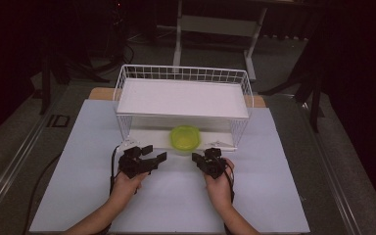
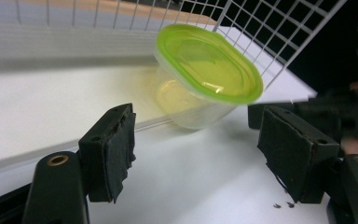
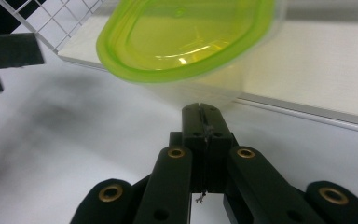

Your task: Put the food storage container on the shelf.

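The left gripper (image 2: 196,154) has its jaws parted wide, with nothing between the pads but bare white desk (image 2: 191,186). Straight ahead of that gap, a little beyond the pad tips and not touching them, stands the clear plastic tub (image 2: 200,105) with its lime-green lid (image 2: 208,63) shut on top. The tub sits at the front lip of the rack's lower shelf (image 2: 51,100), partly over the edge line. From the high view the left gripper (image 1: 149,159) lies just short of the shelf front, angled toward the tub (image 1: 185,137).

The right gripper (image 3: 204,112) has its jaws pressed together, pad against pad, holding nothing. Their joined tip points at the base of the tub (image 3: 214,88), close under the overhanging lid (image 3: 186,35), and whether it touches the wall I cannot tell. In the high view this gripper (image 1: 199,159) sits on the other side of the tub from the left one, and the two are near each other with a strip of open desk between them.

Beyond the tub, the white wire rack (image 1: 127,83) closes in the sides and back with mesh, and its upper shelf (image 1: 183,98) roofs the lower one, so the room above the lid is low. The front is open. The tub looks empty through its clear wall. Behind both hands the desk (image 1: 176,205) is bare sheet out to its edges.
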{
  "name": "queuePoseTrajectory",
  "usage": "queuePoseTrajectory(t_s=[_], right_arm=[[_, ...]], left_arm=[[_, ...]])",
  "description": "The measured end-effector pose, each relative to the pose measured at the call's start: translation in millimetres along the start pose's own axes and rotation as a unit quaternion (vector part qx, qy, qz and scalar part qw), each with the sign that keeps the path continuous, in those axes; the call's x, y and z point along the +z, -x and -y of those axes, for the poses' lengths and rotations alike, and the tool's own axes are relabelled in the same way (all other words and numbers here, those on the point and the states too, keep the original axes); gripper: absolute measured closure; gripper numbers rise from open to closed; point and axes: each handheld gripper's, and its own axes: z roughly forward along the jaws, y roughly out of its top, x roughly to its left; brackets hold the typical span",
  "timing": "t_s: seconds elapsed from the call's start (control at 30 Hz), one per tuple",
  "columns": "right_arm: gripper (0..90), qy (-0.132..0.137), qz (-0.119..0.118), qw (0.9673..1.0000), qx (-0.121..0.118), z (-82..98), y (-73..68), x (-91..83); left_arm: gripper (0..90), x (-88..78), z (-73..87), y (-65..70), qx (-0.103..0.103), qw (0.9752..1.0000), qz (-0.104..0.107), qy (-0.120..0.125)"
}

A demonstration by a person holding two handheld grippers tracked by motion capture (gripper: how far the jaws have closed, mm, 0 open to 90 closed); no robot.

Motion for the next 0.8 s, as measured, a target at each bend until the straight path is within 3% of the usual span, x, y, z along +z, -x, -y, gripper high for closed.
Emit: queuePoseTrajectory(t_s=[0.13, 0.2, 0.27, 0.53, 0.8], right_arm=[[90.0, -0.002, -0.004, 1.0000, 0.005, -3.5, -3.9, 8.6], [90.0, 0.002, -0.004, 1.0000, 0.004, -6.7, -5.6, 11.8], [90.0, 0.003, -0.004, 1.0000, 0.006, -10.0, -6.8, 15.3], [90.0, 0.008, 0.002, 0.9999, 0.009, -20.7, -9.7, 30.2], [90.0, 0.010, 0.003, 0.9998, 0.014, -34.2, -9.8, 41.1]], left_arm=[[15.4, -6.5, 9.5, 5.6, 0.044, 0.9990, 0.008, 0.007], [13.9, -8.5, 12.9, 6.1, 0.047, 0.9988, 0.012, 0.012], [0.7, -9.1, 15.7, 5.1, 0.053, 0.9981, 0.027, 0.016], [0.7, -12.8, 23.2, 1.6, 0.039, 0.9981, 0.035, 0.033], [0.8, -12.6, 24.5, 5.9, 0.051, 0.9975, 0.037, 0.032]])
